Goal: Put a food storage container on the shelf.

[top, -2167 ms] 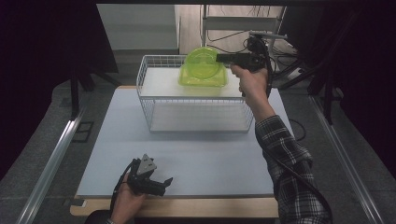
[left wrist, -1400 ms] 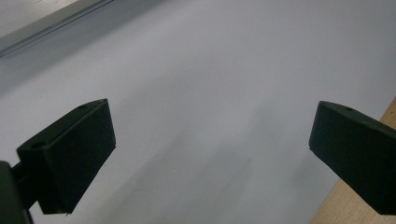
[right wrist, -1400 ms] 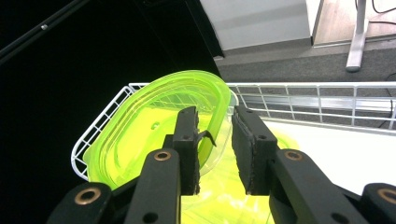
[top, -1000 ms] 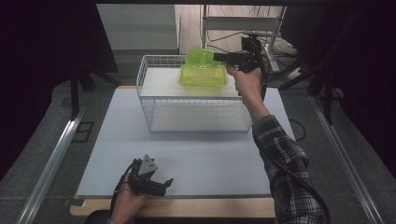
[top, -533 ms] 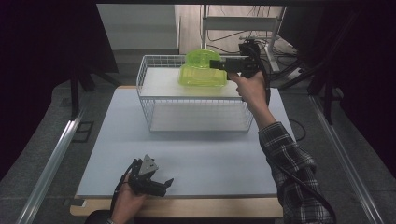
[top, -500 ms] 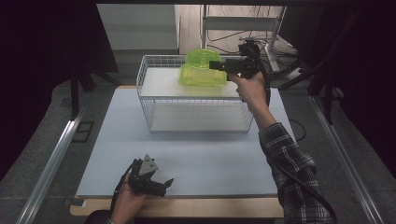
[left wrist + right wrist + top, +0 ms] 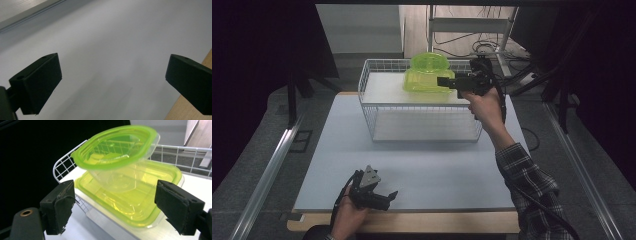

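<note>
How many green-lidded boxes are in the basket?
2: a flat square clear plastic box with green lid on the white wire basket's floor, and a smaller round green-lidded plastic tub tilted on top.

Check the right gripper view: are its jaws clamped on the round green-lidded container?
No: the right gripper has its jaws spread wide, clear of the round container, which sits tilted on the flat square container.

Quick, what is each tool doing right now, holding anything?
Left tool: open, holding nothing.
Right tool: jaws just opened, gripping nothing, facing the stacked containers.
</note>
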